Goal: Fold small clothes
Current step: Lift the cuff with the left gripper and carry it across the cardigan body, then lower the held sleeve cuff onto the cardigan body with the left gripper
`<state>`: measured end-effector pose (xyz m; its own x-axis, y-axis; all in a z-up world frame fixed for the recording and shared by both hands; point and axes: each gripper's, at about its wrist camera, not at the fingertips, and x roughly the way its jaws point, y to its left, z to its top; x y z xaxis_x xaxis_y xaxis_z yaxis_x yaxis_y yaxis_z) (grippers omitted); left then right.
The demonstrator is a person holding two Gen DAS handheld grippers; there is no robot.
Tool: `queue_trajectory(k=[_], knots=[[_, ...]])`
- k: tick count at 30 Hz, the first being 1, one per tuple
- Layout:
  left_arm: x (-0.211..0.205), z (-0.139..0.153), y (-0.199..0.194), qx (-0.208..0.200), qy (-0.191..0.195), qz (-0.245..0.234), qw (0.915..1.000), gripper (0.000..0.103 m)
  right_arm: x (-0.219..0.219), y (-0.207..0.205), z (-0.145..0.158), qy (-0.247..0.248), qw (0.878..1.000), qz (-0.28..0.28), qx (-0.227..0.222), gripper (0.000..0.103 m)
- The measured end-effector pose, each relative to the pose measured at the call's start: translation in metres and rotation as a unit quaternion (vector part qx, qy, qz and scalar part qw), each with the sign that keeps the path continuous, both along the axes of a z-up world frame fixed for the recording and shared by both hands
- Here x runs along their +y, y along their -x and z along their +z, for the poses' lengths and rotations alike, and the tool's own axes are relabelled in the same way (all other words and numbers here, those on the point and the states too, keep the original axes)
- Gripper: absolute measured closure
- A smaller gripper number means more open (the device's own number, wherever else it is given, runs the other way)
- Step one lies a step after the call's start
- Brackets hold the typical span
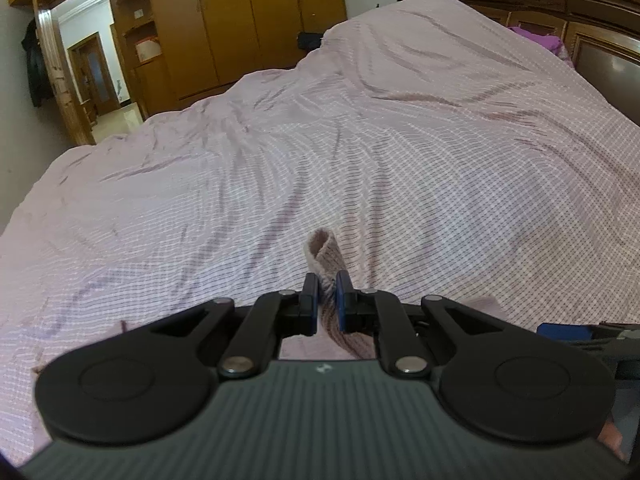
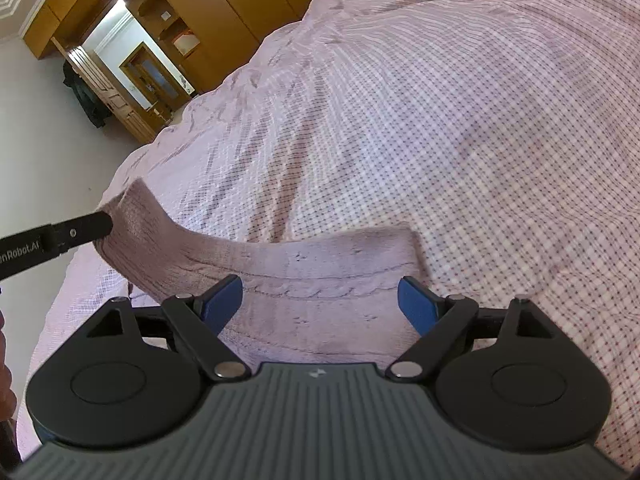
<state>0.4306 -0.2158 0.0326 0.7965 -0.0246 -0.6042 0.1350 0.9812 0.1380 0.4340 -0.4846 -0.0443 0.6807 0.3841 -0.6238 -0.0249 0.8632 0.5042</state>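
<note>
A small pink knitted garment [image 2: 320, 276] lies on the checked bedspread [image 2: 460, 140]. My left gripper [image 1: 327, 280] is shut on one end of the garment [image 1: 325, 254], which sticks up between its blue pads. In the right wrist view that end is lifted at the left, with the left gripper's finger [image 2: 86, 227] on it. My right gripper [image 2: 320, 300] is open, its blue pads [image 2: 416, 304] on either side of the garment's flat part, just above it.
The bed is wide, with wrinkles across the cover [image 1: 360, 120]. A dark wooden headboard [image 1: 580, 8] stands at the far right. Wooden wardrobes [image 1: 248, 12] and an open doorway [image 1: 88, 68] are beyond the bed. A purple pillow [image 1: 536, 38] lies by the headboard.
</note>
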Motion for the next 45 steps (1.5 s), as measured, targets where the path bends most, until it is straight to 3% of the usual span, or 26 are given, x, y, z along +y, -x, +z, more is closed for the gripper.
queue_trajectory(k=[12,21,23,29,33,37,40,41,45], knots=[[0.056,0.007,0.017,-0.007,-0.007,0.030,0.9995,0.092,0.028,-0.012,0.004,-0.001,1.000,0.027,0.000,0.014],[0.099,0.007,0.026,-0.006,-0.008,0.060,0.9982,0.092,0.063,-0.013,-0.002,0.042,0.997,0.063,0.020,0.010],[0.107,0.006,0.029,-0.007,-0.011,0.068,0.9976,0.098,0.067,-0.012,-0.004,0.042,0.997,0.064,0.023,0.009],[0.138,0.004,0.037,-0.003,-0.015,0.091,0.9957,0.100,0.079,-0.010,-0.011,0.045,0.995,0.080,0.030,0.008],[0.153,-0.025,0.028,0.045,0.022,0.096,0.9942,0.097,0.082,-0.008,-0.017,0.055,0.994,0.083,0.039,0.008],[0.159,-0.074,0.005,0.131,0.047,0.083,0.9868,0.095,0.080,-0.008,-0.020,0.063,0.994,0.080,0.042,0.008],[0.165,-0.109,-0.004,0.173,0.052,0.102,0.9783,0.081,0.079,-0.008,-0.024,0.065,0.993,0.084,0.043,0.008],[0.168,-0.117,-0.006,0.176,0.058,0.109,0.9765,0.073,0.080,-0.009,-0.026,0.068,0.993,0.086,0.044,0.008],[0.181,-0.125,-0.010,0.166,0.105,0.120,0.9731,0.068,0.082,-0.010,-0.031,0.077,0.992,0.090,0.048,0.008]])
